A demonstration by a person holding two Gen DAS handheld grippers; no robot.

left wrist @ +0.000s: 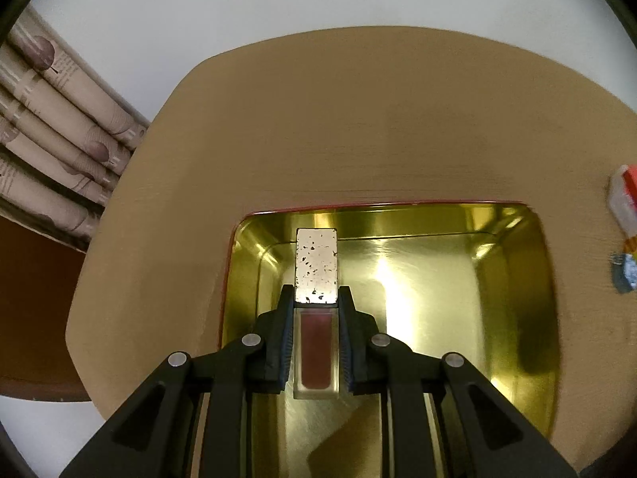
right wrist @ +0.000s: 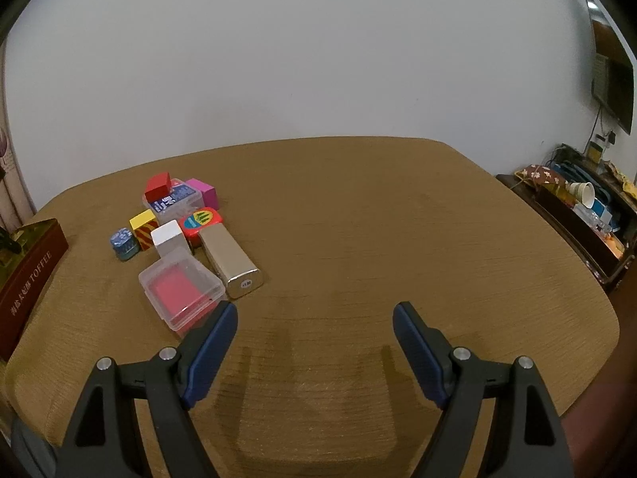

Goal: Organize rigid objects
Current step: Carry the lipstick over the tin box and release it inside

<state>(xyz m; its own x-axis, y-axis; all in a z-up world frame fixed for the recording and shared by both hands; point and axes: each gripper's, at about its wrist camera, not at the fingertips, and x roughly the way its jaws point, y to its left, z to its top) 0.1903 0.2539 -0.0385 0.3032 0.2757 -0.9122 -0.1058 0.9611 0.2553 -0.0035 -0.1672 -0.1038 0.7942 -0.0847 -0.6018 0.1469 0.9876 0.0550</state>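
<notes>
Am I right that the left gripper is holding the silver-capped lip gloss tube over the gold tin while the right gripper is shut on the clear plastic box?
Not quite: the right gripper is open and empty, beside the clear plastic box, as the right wrist view shows. The left gripper does hold the lip gloss tube over the gold tin.

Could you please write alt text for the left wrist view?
The left gripper is shut on a lip gloss tube with a worn silver cap, held over an open gold-lined tin on a tan table.

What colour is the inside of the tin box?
Shiny gold inside the tin box, with a thin red rim. The left wrist view shows it best.
</notes>
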